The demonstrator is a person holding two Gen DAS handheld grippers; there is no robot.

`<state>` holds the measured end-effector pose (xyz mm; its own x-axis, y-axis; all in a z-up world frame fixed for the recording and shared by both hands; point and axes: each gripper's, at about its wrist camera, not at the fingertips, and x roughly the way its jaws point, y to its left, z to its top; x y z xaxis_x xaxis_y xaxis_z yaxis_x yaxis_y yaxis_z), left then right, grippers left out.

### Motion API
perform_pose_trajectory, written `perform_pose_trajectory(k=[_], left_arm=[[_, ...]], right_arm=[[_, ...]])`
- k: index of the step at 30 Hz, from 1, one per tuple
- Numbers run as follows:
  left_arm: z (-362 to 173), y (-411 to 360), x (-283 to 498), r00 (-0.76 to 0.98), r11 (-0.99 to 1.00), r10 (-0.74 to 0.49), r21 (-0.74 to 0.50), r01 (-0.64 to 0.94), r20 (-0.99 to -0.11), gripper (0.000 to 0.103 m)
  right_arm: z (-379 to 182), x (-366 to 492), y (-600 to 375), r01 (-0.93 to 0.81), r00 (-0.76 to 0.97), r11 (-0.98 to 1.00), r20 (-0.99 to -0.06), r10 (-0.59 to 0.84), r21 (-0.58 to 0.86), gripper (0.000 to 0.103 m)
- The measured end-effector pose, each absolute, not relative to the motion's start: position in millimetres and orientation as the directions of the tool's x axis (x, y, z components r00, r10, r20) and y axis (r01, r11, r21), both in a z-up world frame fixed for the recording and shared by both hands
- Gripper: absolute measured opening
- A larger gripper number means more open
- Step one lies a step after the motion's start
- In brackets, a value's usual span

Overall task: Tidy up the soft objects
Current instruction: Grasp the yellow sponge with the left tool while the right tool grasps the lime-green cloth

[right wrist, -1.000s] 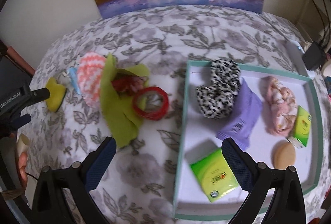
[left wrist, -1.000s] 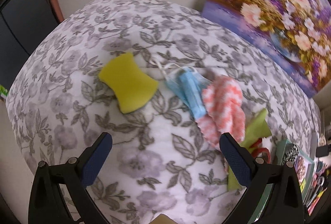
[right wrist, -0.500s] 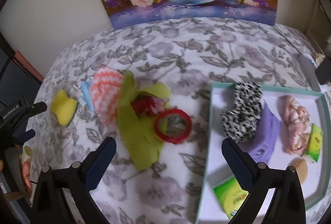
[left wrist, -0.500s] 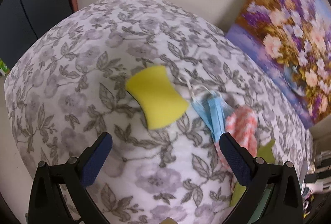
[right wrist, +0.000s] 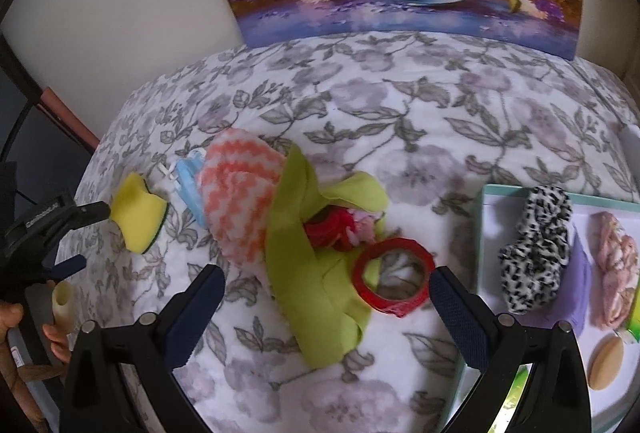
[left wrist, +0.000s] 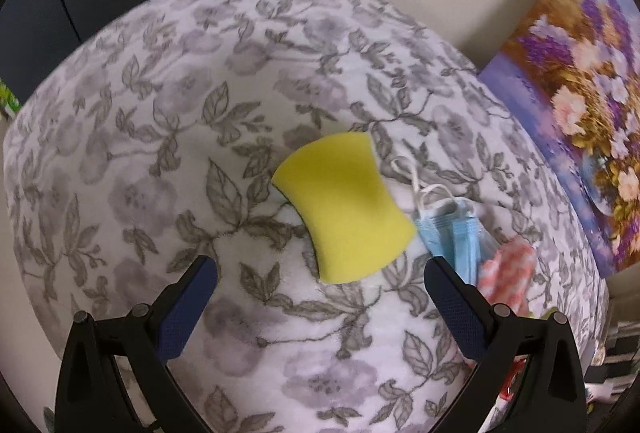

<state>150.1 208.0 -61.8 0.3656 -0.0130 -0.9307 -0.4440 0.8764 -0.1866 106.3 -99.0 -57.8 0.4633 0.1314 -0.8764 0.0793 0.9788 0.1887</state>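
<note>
We hold the left gripper [left wrist: 320, 293] spread wide and empty, the yellow waisted foam sponge [left wrist: 344, 209] lying just ahead between its fingers. The right gripper [right wrist: 326, 299] hangs open over the green cloth [right wrist: 308, 273]. Closing carelessly could snag the pale blue face mask [left wrist: 454, 233] touching the sponge's right edge.

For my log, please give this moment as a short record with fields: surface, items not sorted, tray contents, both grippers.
surface: floral grey-and-white blanket
not sorted: yellow curved sponge, blue face mask, coral zigzag knitted cloth, lime green fabric, red tape ring
tray: teal-rimmed white tray with leopard-print scrunchie, pink scrunchie
left gripper: open, near sponge
right gripper: open, empty
</note>
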Motion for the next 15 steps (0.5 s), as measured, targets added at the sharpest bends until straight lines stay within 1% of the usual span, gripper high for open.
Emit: perform_pose_trajectory(k=[2, 10, 12, 15], left_arm=[[-70.1, 211.8, 151.5, 0.354, 0.863, -0.029, -0.202, -0.462, -0.935, 0.103], [-95.8, 210.9, 162.9, 0.335, 0.853, -0.082, -0.239, -0.463, -0.939, 0.103], [-100.7, 204.2, 166.3, 0.318, 0.872, -0.082, -0.222, -0.435, -0.944, 0.103], [-105.6, 190.4, 170.0, 0.288, 0.917, -0.02, -0.132, -0.376, -0.957, 0.101]], right_arm=[[-61.0, 108.8, -95.8, 0.073, 0.458, 0.98, -0.879, 0.133, 0.186, 0.101], [-73.7, 119.1, -82.5, 0.035, 0.432, 0.983, -0.89, 0.15, 0.182, 0.078], [-76.1, 121.2, -81.7, 0.033, 0.426, 0.982, -0.892, 0.154, 0.185, 0.073], [-78.3, 122.3, -80.4, 0.031, 0.418, 0.98, -0.894, 0.164, 0.194, 0.065]])
